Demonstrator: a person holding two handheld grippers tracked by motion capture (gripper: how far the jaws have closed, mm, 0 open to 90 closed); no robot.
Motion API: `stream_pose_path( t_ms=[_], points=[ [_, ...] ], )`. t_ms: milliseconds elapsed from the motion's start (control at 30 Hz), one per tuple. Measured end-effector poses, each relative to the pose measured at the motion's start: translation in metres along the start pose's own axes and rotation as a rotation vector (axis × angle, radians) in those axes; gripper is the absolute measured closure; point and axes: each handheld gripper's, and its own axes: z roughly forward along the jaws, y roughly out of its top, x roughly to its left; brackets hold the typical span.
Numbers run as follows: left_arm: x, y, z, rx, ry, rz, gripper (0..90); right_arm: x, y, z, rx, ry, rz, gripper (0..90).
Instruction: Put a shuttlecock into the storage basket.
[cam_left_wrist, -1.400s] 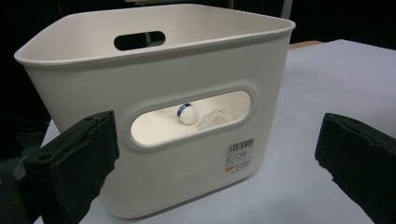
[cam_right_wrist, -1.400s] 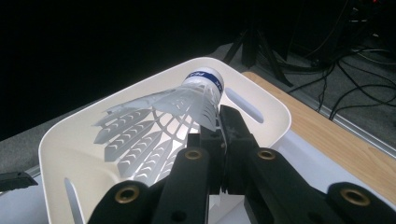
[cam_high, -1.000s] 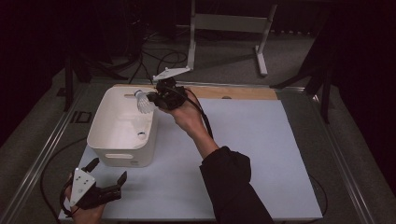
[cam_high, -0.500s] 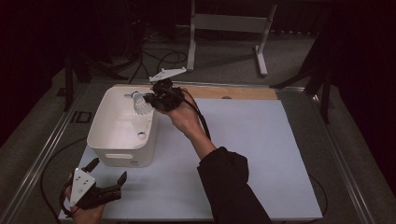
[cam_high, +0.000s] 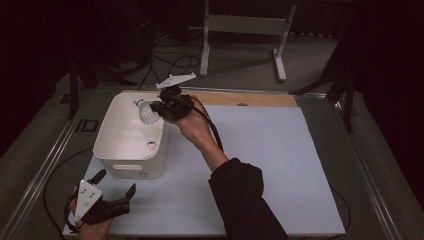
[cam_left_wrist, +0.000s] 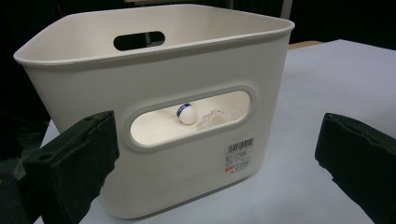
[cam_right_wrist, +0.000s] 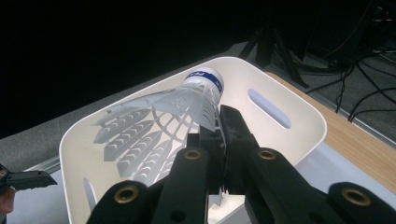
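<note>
My right gripper (cam_high: 159, 106) hovers over the far right corner of a white bin (cam_high: 112, 145), shut on a white plastic shuttlecock (cam_high: 146, 113). In the right gripper view the jaws (cam_right_wrist: 217, 128) pinch the skirt of that shuttlecock (cam_right_wrist: 163, 121), whose blue-banded cork points up and away, with the bin (cam_right_wrist: 299, 116) below. A second shuttlecock (cam_left_wrist: 187, 113) lies on the bin's floor, seen through the handle slot of the bin (cam_left_wrist: 154, 186). My left gripper (cam_high: 116, 183) rests near the table's front left corner, open and empty, facing the bin (cam_left_wrist: 215, 154).
The bin stands at the left of a pale blue table mat (cam_high: 270, 160). A wooden strip (cam_high: 250, 98) runs along the far edge. Behind the table stand a metal frame (cam_high: 240, 30) and cables on the floor. A barcode label (cam_left_wrist: 239, 154) sits on the bin's near wall.
My right gripper has edged slightly left over the bin with the shuttlecock still in it. The left gripper has not moved.
</note>
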Motion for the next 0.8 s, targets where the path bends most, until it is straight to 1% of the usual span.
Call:
stream_pose_path(
  t_ms=[300, 400, 433, 467, 500, 533, 567, 600, 667, 700, 733, 800],
  points=[
    [0.0000, 0.0000, -0.0001, 0.000, 0.001, 0.000, 0.2, 0.0033, 0.0009, 0.0032, 0.003, 0.007, -0.014, 88.5],
    [0.0001, 0.0000, 0.0000, 0.000, -0.001, -0.001, 0.2, 0.0048, 0.0015, 0.0046, 0.004, 0.022, -0.017, 88.5],
    [-0.0001, 0.0000, 0.0001, 0.000, 0.000, 0.001, 0.2, 0.0054, 0.0016, 0.0054, -0.001, 0.031, -0.015, 87.2],
    [-0.0002, 0.0001, 0.0000, 0.000, 0.000, 0.002, 0.2, 0.0058, 0.0018, 0.0058, -0.007, 0.041, -0.011, 80.3],
    [-0.0001, 0.0001, -0.0002, -0.001, 0.000, 0.002, 0.2, 0.0057, 0.0022, 0.0064, -0.020, 0.059, -0.009, 65.5],
    [0.0001, 0.0001, -0.0003, -0.001, 0.000, 0.001, 0.2, 0.0055, 0.0026, 0.0069, -0.028, 0.086, 0.001, 53.5],
    [0.0004, 0.0000, -0.0004, -0.001, 0.000, 0.000, 0.2, 0.0051, 0.0028, 0.0073, -0.026, 0.095, 0.004, 45.1],
    [0.0005, -0.0001, -0.0005, -0.002, 0.000, -0.001, 0.2, 0.0056, 0.0027, 0.0075, -0.023, 0.072, -0.001, 37.3],
    [0.0004, 0.0000, -0.0005, -0.002, 0.000, 0.000, 0.2, 0.0049, 0.0021, 0.0073, -0.013, 0.045, -0.005, 28.3],
    [0.0002, 0.0000, -0.0003, -0.001, 0.000, 0.001, 0.2, 0.0045, 0.0019, 0.0067, -0.008, 0.021, -0.011, 25.2],
    [0.0000, 0.0000, -0.0002, -0.001, 0.000, 0.001, 0.2, 0.0037, 0.0013, 0.0062, -0.007, 0.007, -0.008, 22.7],
    [-0.0002, 0.0000, -0.0001, -0.001, 0.000, 0.001, 0.2, 0.0010, 0.0000, 0.0049, -0.011, -0.001, 0.002, 18.5]
  ],
)
